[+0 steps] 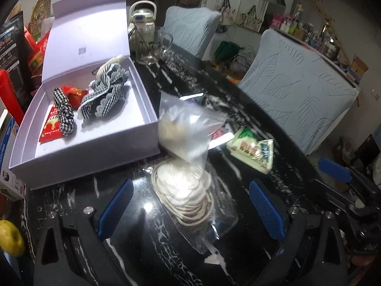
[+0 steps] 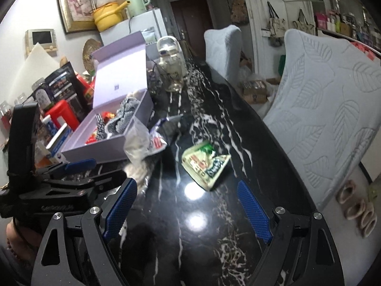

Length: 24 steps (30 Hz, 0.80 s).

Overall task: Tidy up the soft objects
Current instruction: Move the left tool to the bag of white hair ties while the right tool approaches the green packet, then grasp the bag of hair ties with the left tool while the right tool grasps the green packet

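Observation:
An open lilac box (image 1: 147,133) (image 2: 112,147) sits on the black marble table and holds checked fabric pieces (image 1: 104,95), a red pouch (image 1: 75,95) and a red sachet (image 1: 51,126). A clear zip bag with a white cord coil (image 1: 183,190) lies between my left gripper's open fingers (image 1: 190,209). A second clear bag with pale stuffing (image 1: 183,131) (image 2: 137,143) leans on the box. A green-and-white packet (image 1: 252,150) (image 2: 204,164) lies ahead of my open, empty right gripper (image 2: 188,209).
A glass mug (image 1: 152,47) and a kettle (image 1: 142,16) stand at the far end of the table. Two chairs with pale blue covers (image 1: 297,100) (image 2: 328,109) line the right side. Boxes and red containers (image 2: 62,114) crowd the left. A yellow fruit (image 1: 9,238) sits at the near left.

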Available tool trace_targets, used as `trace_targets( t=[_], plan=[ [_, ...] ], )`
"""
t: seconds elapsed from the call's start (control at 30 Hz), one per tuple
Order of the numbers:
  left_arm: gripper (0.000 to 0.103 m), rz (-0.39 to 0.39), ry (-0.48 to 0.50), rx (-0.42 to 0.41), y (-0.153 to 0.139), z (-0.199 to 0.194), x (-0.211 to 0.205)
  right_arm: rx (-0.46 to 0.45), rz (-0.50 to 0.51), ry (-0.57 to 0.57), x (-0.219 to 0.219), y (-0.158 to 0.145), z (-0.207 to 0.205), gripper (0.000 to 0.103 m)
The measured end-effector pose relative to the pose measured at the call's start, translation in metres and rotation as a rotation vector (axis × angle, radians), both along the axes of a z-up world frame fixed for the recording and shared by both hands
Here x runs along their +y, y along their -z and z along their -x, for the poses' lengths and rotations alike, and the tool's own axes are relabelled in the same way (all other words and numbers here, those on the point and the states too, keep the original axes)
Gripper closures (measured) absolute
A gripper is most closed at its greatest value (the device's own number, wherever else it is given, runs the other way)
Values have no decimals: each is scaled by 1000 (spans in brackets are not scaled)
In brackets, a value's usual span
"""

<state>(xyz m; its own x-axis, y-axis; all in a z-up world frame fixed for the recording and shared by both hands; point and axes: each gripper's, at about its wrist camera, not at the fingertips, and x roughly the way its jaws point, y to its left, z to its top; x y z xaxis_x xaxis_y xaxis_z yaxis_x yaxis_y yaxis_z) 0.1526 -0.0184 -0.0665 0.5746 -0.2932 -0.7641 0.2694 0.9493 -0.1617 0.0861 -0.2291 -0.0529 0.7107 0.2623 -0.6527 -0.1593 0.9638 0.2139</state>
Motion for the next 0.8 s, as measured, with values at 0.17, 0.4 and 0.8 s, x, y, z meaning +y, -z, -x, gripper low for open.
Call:
trace_targets(
  t=[0.17,0.4,0.8],
  plan=[
    [4,-34,-12,46,15,-11,-6,14,13,8,-3,6,-2,16],
    [4,-87,-31,98,31,-24,-11,25,3,24,-10,10,-8,16],
    [40,-107,12,77,38,-28,-13,57,-7,13,-9,19,-20,16]
  ],
)
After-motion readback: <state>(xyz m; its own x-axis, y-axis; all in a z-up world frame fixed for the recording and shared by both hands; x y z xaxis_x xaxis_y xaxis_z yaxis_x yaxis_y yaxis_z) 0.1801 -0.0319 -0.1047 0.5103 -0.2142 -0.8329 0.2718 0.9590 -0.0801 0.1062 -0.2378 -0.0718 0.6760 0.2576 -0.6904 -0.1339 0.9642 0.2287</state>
